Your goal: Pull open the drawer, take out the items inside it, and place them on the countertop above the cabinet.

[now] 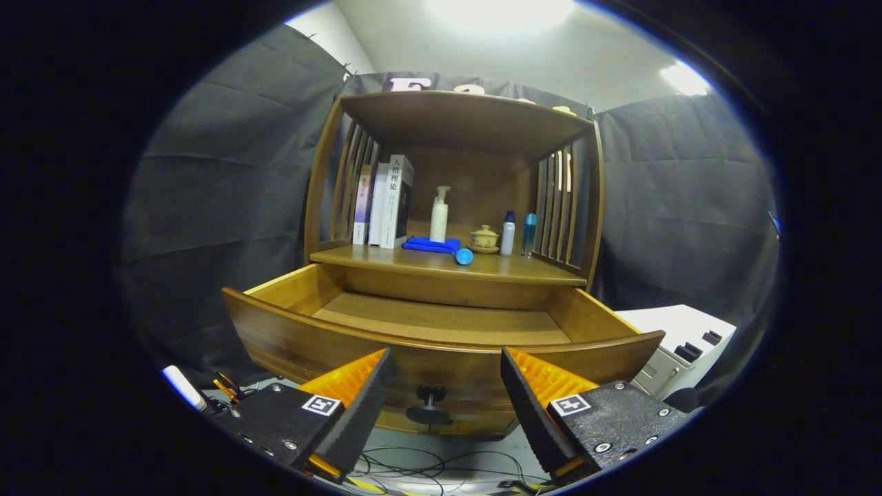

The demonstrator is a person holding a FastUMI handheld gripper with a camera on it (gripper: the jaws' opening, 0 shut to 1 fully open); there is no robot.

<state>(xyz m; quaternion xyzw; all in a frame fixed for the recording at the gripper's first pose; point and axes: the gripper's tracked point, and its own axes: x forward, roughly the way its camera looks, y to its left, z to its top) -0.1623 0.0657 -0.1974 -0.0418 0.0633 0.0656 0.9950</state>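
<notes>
Dark cloth walls were seen behind the cabinet (pixel 455 207), whose drawer (pixel 441 331) was pulled open and looked emptied, blue items (pixel 434 245) being set on the countertop (pixel 441 265), while the gripper (pixel 446 403) was held wide apart, empty, before the knob (pixel 428 406).

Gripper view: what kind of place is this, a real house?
Probably a staged booth, not a home: black cloth walls surround one wooden cabinet, loose cables lie on the floor, and the open claw flanks the drawer knob.
</notes>
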